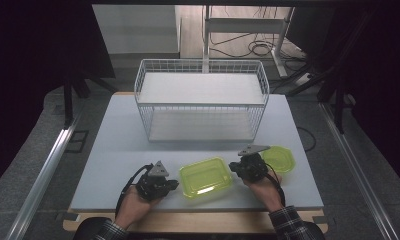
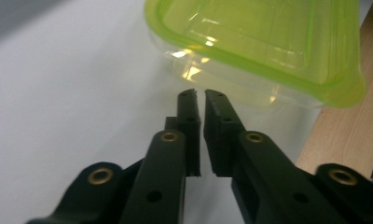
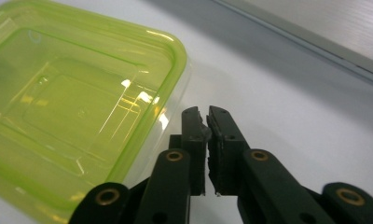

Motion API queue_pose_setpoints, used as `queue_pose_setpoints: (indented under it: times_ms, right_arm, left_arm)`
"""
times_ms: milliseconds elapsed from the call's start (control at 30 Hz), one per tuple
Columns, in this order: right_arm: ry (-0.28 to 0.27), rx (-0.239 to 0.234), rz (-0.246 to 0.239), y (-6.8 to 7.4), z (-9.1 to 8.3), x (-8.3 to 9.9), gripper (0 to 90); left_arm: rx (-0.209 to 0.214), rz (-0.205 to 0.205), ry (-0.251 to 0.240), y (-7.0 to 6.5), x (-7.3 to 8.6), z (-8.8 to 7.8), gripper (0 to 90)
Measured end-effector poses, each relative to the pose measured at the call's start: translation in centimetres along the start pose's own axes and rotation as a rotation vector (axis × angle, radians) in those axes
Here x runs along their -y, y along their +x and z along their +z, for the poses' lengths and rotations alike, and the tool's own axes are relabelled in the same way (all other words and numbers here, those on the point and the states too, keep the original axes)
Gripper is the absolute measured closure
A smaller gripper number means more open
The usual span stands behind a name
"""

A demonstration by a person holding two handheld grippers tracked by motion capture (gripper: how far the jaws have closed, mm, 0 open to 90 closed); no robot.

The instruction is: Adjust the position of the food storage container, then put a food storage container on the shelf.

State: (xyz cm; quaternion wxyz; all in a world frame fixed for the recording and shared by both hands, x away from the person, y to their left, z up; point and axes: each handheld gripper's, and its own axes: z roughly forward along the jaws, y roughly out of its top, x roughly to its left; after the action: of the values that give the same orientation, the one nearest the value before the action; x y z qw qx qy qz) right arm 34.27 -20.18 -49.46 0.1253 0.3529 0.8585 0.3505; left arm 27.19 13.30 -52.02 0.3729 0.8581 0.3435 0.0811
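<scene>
A clear rectangular container with a lime-green lid (image 1: pixel 206 176) sits on the white table near its front edge. To the container's left, my left gripper (image 1: pixel 176 185) points at its side; its jaws stand almost together with a thin slit and nothing between them (image 2: pixel 201 93), just short of the container's (image 2: pixel 254 37) clear wall. My right gripper (image 1: pixel 232 166) is at the container's right side, jaws nearly touching and empty (image 3: pixel 204 112), beside the corner of the lid (image 3: pixel 68 107).
A second, smaller green-lidded container (image 1: pixel 280 159) lies just behind the right hand. A white wire basket (image 1: pixel 200 62) with a shelf stands at the back middle of the table (image 1: pixel 113 145). The wooden front edge (image 2: pixel 343 126) runs close to the left gripper.
</scene>
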Motion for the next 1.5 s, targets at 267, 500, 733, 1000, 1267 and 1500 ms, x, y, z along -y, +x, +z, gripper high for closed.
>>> queue_pose_setpoints:
  times_ms: [267,500,733,1000,1267,1500]
  right_arm:
    - [-0.063,0.004,-0.009,-0.3,-2.3,0.9,69.8]
    - [-0.109,0.002,0.003,-0.2,-3.4,1.4,52.3]
    - [-0.109,-0.011,-0.012,0.2,-3.2,1.8,28.1]
    - [-0.105,-0.043,-0.006,0.5,-2.9,2.4,16.9]
    - [-0.101,-0.075,0.025,0.3,-2.6,2.5,10.3]
    - [-0.088,-0.089,0.045,0.1,-2.3,2.2,6.6]
  left_arm:
    - [-0.098,-0.024,-0.058,-0.2,0.7,-2.0,43.3]
    - [-0.115,-0.045,-0.085,-0.1,1.1,-2.8,18.0]
    - [-0.14,-0.037,-0.084,-0.2,1.6,-2.9,2.3]
    - [-0.186,-0.008,-0.068,-0.2,2.5,-2.9,0.0]
    - [-0.175,0.006,-0.09,0.2,2.8,-2.8,0.0]
    - [-0.186,0.022,-0.078,0.2,2.9,-2.5,0.0]
